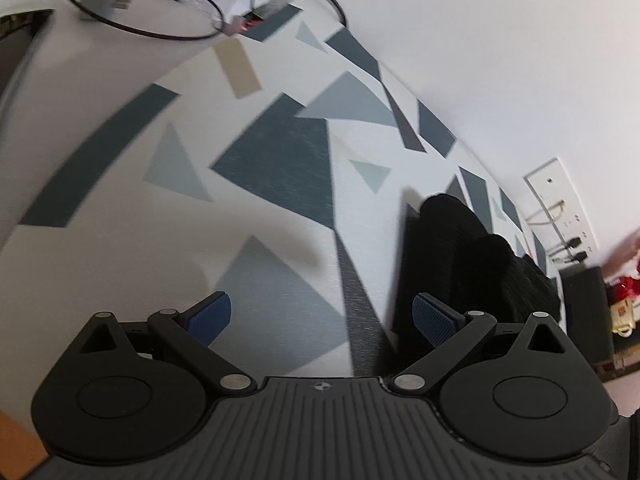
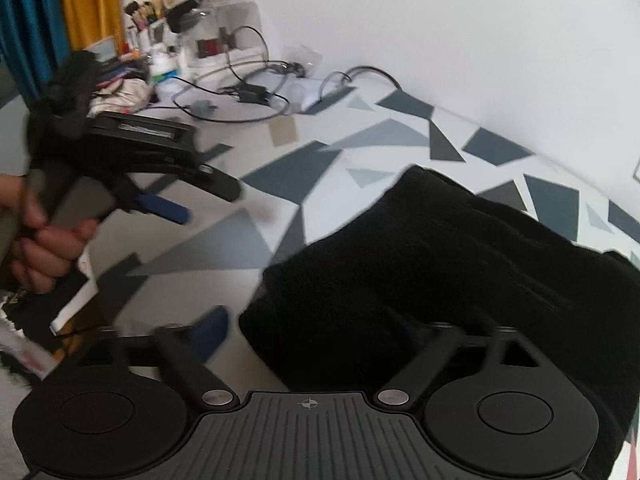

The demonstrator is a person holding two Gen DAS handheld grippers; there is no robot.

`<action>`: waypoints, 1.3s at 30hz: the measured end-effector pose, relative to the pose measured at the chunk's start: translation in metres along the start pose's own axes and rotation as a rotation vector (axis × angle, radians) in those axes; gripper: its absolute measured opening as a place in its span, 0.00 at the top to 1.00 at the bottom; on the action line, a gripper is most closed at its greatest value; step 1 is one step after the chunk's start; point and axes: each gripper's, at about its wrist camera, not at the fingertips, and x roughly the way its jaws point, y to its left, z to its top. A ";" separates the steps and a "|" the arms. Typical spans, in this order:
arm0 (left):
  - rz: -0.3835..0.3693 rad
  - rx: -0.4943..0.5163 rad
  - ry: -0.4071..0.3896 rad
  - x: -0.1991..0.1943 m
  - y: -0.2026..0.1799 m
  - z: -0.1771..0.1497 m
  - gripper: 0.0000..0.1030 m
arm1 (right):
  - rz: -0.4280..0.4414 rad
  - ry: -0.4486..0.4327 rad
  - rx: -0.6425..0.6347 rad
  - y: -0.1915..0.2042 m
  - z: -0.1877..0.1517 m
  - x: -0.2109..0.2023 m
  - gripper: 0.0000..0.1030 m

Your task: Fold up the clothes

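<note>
Black garment (image 2: 460, 272) lies bundled on the patterned table (image 1: 280, 208), lower right of the right-wrist view, already gathered into a thick, roughly squared stack. In the left-wrist view the same dark pile sits right of centre, near the wall.

Left tool (image 1: 322, 316): blue pads spread wide, nothing between them, over bare table just left of the garment. Seen from the other camera it sits at left of frame, gripped by a hand (image 2: 44, 248).

Right tool (image 2: 320, 332): jaws spread wide above the near edge of the pile. Left pad shows blurred blue; the right one is lost against the black cloth, so I cannot tell whether it touches the fabric. Nothing looks pinched.

Handling, as judged: soft, limp, light, knit-looking cloth. It should sag and slide when lifted, and layers may slip apart. Best taken at a folded edge or corner, pinching through all layers.

Containers: a clear plastic organiser (image 2: 224, 36) at upper left of the right-wrist view, holding small bottles and brushes; contents too blurred to name further. Cables (image 1: 132, 20) lie loose nearby.
</note>
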 end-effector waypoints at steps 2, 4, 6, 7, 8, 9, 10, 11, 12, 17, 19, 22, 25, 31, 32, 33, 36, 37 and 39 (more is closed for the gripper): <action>-0.046 -0.001 0.025 0.005 -0.005 0.003 0.03 | -0.002 -0.034 0.076 -0.007 0.003 -0.013 0.15; -0.103 -0.005 0.055 0.012 -0.013 0.008 0.02 | -0.019 -0.075 0.190 -0.022 0.003 -0.028 0.07; -0.121 0.027 0.065 0.019 -0.027 0.013 0.02 | -0.069 -0.134 0.301 -0.036 -0.001 -0.047 0.01; -0.118 0.072 0.080 0.025 -0.039 0.017 0.02 | -0.096 -0.164 0.359 -0.043 -0.005 -0.054 0.01; -0.121 0.124 0.102 0.032 -0.051 0.021 0.02 | -0.124 -0.193 0.419 -0.050 -0.009 -0.062 0.01; -0.129 0.174 0.125 0.040 -0.063 0.025 0.02 | -0.150 -0.218 0.484 -0.058 -0.015 -0.067 0.01; -0.134 0.213 0.151 0.048 -0.074 0.028 0.01 | -0.189 -0.236 0.554 -0.065 -0.022 -0.072 0.01; -0.139 0.252 0.176 0.057 -0.085 0.031 0.01 | -0.234 -0.253 0.626 -0.072 -0.029 -0.075 0.01; -0.139 0.278 0.201 0.064 -0.093 0.032 0.01 | -0.278 -0.269 0.698 -0.080 -0.037 -0.079 0.01; -0.177 0.338 0.289 0.086 -0.110 0.020 0.01 | -0.423 -0.325 0.991 -0.093 -0.086 -0.092 0.01; -0.171 0.301 0.291 0.092 -0.107 0.013 0.00 | -0.430 -0.332 1.051 -0.093 -0.102 -0.092 0.01; -0.179 0.245 0.304 0.103 -0.102 0.009 0.00 | -0.471 -0.324 1.055 -0.091 -0.111 -0.090 0.01; -0.201 0.249 0.303 0.111 -0.101 0.009 0.00 | -0.494 -0.330 1.056 -0.090 -0.114 -0.088 0.01; -0.266 0.280 0.296 0.113 -0.096 0.014 0.00 | -0.507 -0.340 1.048 -0.087 -0.108 -0.083 0.01; -0.269 0.278 0.299 0.113 -0.096 0.014 0.00 | -0.512 -0.347 1.047 -0.087 -0.108 -0.083 0.01; -0.272 0.276 0.302 0.113 -0.096 0.015 0.00 | -0.517 -0.355 1.045 -0.086 -0.107 -0.082 0.01; -0.282 0.270 0.299 0.113 -0.095 0.015 0.00 | -0.525 -0.359 1.034 -0.087 -0.107 -0.080 0.01; -0.289 0.265 0.297 0.113 -0.093 0.015 0.00 | -0.529 -0.360 1.026 -0.087 -0.106 -0.080 0.01; -0.305 0.239 0.300 0.114 -0.089 0.017 0.00 | -0.538 -0.362 1.003 -0.087 -0.107 -0.079 0.01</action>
